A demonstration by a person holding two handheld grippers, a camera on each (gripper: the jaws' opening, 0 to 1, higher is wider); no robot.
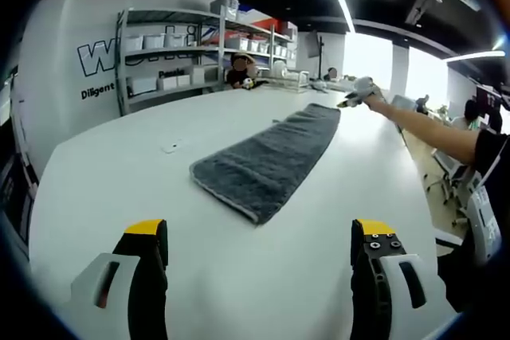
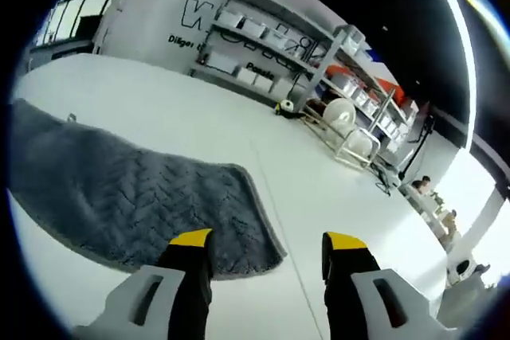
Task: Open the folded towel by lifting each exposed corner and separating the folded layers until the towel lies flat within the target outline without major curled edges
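White worktop (image 1: 119,189) carried the grey towel (image 1: 267,161) in a long, still-folded strip, the left gripper (image 1: 259,248) near one end and the right gripper (image 2: 267,264) at the other, jaws apart and empty, unfolding seemingly still ahead.

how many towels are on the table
1: a grey towel lying folded in a long strip across the white table; the right gripper hovers open at its far end.
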